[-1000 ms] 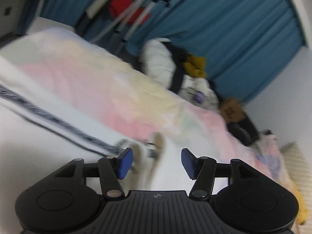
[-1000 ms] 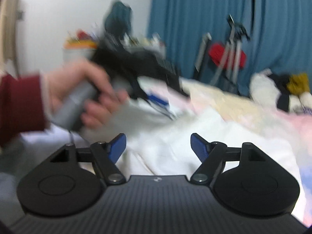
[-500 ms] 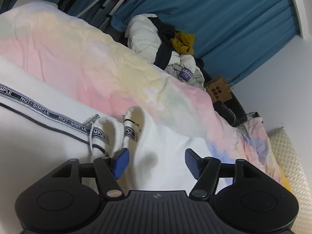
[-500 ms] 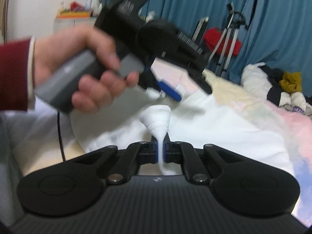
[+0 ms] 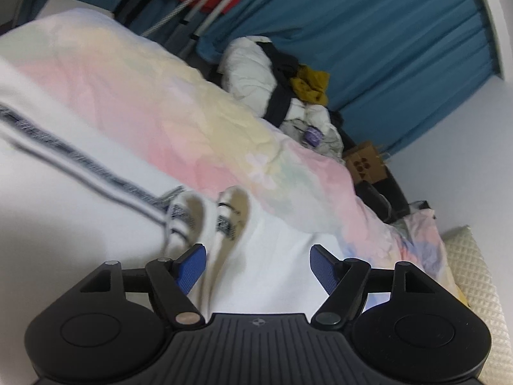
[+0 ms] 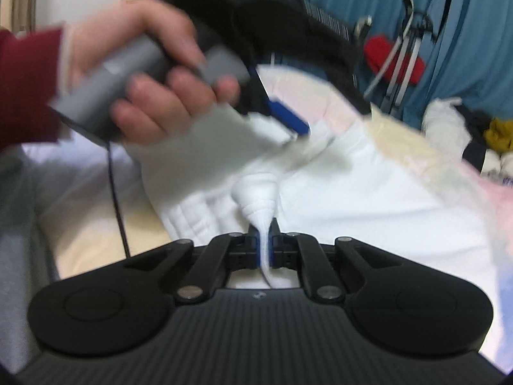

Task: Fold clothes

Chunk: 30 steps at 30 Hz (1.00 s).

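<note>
Curtain [image 5: 400, 51], blue, fills the far wall. Bed [image 5: 166, 118] under a pastel quilt in pink and yellow runs from far left to near right in the left wrist view. On the near part of the bed lies the white garment [image 5: 80, 199], spread wide, with a dark printed stripe [image 5: 73, 157] running across it toward a bunched end. Image is motion-blurred here.

Clothes pile [image 5: 288, 96] sits just beyond the far edge of the bed: white, black and mustard pieces. Rack [image 6: 400, 54] with a red item stands against the curtain, left of the pile. Cardboard box [image 5: 365, 166] sits right of the pile, near the wall.

Left tongs [image 5: 258, 268]: blue pads wide apart, hovering over the garment; a raised fold sits just beside the left pad, contact not clear.

Right tongs [image 6: 263, 247]: pads drawn together, clamped on a twisted pinch of the garment [image 6: 368, 199], which rises in a cone just ahead of them.

Right wrist view also shows a hand [image 6: 154, 73] with a red sleeve [image 6: 29, 86] gripping the grey handle of the left tongs, above the cloth, heavily blurred.
</note>
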Each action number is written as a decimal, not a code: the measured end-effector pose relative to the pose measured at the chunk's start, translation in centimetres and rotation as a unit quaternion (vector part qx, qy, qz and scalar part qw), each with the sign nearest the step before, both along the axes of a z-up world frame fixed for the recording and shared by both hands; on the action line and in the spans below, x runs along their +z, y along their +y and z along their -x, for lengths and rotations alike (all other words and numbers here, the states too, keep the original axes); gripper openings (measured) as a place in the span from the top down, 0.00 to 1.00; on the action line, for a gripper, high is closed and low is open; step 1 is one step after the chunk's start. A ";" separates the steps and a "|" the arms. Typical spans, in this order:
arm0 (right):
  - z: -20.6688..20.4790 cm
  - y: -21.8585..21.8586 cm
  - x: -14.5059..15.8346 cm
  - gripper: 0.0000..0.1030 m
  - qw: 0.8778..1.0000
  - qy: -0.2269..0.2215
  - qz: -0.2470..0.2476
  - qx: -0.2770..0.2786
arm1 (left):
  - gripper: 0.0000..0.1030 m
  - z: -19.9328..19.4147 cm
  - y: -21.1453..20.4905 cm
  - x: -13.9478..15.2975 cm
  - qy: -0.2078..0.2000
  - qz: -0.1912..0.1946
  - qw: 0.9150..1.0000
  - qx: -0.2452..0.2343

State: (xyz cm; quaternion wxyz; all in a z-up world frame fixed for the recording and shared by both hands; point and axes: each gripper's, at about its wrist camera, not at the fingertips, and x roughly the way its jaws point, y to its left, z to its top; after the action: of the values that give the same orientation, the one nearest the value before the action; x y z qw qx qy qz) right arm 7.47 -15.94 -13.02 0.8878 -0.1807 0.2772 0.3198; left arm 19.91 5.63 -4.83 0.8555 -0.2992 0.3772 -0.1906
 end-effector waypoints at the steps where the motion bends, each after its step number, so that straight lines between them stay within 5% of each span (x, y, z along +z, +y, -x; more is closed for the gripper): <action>1: -0.3 -0.1 -0.1 0.91 1.000 0.005 -0.005 -0.002 | 0.28 0.6 0.7 0.5 0.005 -0.003 1.000 0.009; 8: -1.5 -1.5 0.6 0.87 0.996 0.037 -0.067 -0.036 | 0.17 6.2 7.6 4.2 0.034 -0.032 0.993 0.104; 11: -1.6 -2.0 1.1 0.62 0.993 0.052 -0.099 -0.044 | 0.08 8.7 11.1 4.8 0.054 -0.033 0.987 0.151; 13: -1.5 -2.3 1.6 0.31 0.990 0.052 -0.123 -0.048 | 0.05 10.3 13.5 4.9 0.068 -0.021 0.980 0.183; 15: -1.2 -2.7 2.1 0.20 0.987 0.052 -0.147 -0.043 | 0.03 11.6 15.6 4.5 0.081 0.004 0.975 0.209; 28: -0.8 -6.4 5.3 0.20 0.967 0.000 -0.235 -0.100 | 0.01 13.9 19.6 0.3 0.105 0.097 0.950 0.277; 30: -1.9 -6.9 4.4 0.20 0.966 0.000 -0.214 -0.146 | 0.01 13.9 19.7 0.1 0.106 0.102 0.948 0.283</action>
State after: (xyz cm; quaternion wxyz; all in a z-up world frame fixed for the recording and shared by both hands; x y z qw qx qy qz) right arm 9.36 -22.84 -8.61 0.9430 0.0555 0.2257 0.2382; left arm 5.98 25.31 -4.76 0.7943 -0.4974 0.3445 0.0549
